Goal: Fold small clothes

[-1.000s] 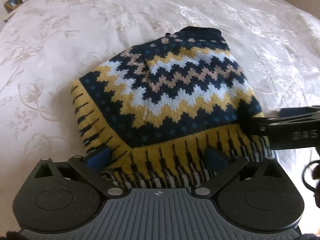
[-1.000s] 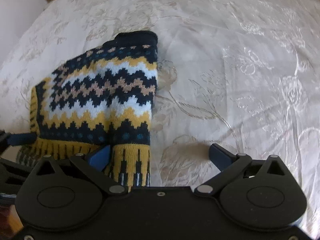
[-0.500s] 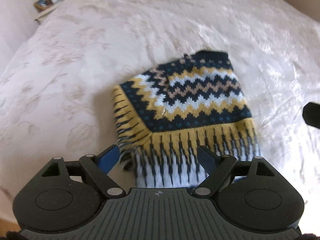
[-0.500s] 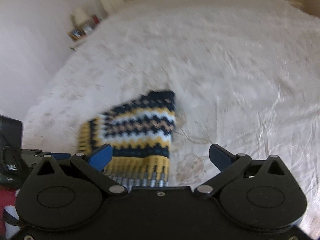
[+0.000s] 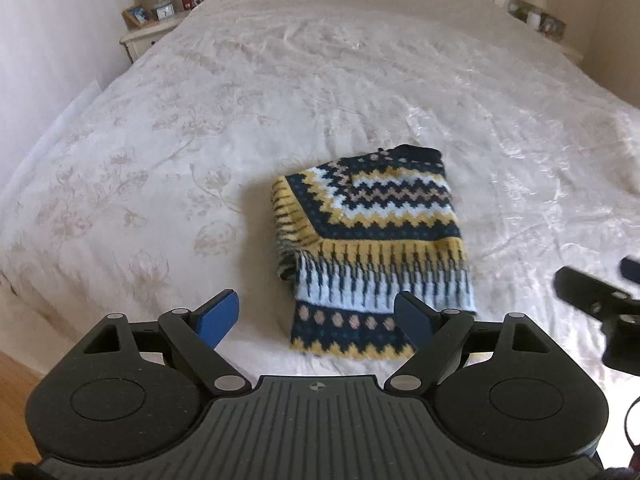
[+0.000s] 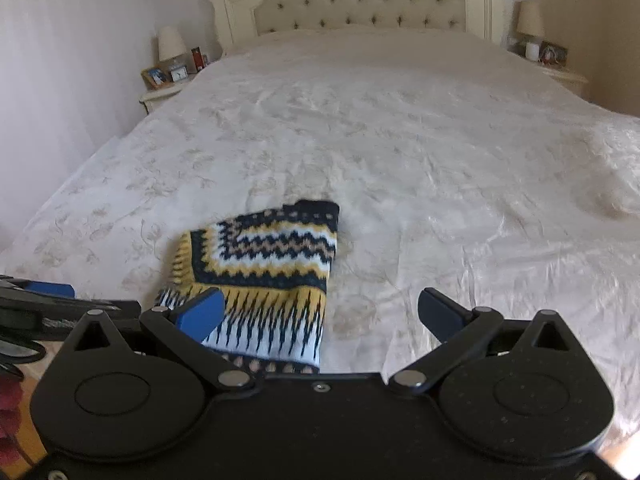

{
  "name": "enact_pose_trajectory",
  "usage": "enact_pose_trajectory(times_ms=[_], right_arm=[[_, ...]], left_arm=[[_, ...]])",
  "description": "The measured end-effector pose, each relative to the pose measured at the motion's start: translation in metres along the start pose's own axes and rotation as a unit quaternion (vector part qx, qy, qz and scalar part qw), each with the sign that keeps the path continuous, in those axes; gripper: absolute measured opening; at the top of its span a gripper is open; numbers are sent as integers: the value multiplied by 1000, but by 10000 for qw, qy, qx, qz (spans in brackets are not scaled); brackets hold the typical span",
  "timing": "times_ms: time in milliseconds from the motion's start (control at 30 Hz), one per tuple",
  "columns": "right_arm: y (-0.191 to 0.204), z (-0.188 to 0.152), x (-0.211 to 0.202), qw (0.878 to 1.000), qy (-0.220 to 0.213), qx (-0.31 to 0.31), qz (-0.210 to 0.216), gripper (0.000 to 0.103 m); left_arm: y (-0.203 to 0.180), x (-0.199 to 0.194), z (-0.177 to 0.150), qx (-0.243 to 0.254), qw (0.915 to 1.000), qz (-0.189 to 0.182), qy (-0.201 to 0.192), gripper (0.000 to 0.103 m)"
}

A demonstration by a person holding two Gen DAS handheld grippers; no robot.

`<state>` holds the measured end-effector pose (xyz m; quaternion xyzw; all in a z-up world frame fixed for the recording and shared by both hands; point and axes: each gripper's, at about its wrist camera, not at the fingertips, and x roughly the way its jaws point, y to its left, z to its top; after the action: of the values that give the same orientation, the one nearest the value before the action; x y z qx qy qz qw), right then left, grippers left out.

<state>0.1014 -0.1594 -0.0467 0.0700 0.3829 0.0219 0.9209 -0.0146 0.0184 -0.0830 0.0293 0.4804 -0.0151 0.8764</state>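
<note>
A small knitted sweater (image 5: 372, 248) in navy, yellow and pale blue zigzags lies folded on the cream bedspread (image 5: 200, 140). In the left wrist view my left gripper (image 5: 316, 312) hangs above its near hem, open, with nothing between the blue pads. My right gripper (image 6: 320, 308) is open too and holds nothing, hovering over the sweater's (image 6: 264, 276) right edge. Each gripper shows at the edge of the other's view: the right gripper (image 5: 592, 300) on the right, the left gripper (image 6: 48, 296) on the left. Neither touches the cloth.
The bed stretches back to a tufted headboard (image 6: 360, 0). A nightstand (image 5: 152, 32) with a lamp and frames stands at the far left, another nightstand (image 6: 560, 68) at the far right. Wooden floor (image 5: 16, 376) shows past the bed's near left edge.
Both grippers have risen and drawn back from the sweater, which now lies free on the bed. Much more of the bed and the room has come into view.
</note>
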Motion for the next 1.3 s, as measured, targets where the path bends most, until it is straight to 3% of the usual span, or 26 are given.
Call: enact_pose_trajectory(times_ms=[400,767,1067,1300], right_arm=[[6,-19,-13,9992,361,124,106,102],[20,-25,-20,9990,409,74,132,102],[26,-26,-23,9991,387,110,139,102],[31,-27,-26,9993,335,103,143,102]], left_arm=[[14,-9,-20,-480,9976,-350,355,89],[23,-16,-25,-470,9986,-83,238,94],[42,-15,-30,-874,9944,-536,269,94],[43,-20,-31,-801,9965,-167,194,94]])
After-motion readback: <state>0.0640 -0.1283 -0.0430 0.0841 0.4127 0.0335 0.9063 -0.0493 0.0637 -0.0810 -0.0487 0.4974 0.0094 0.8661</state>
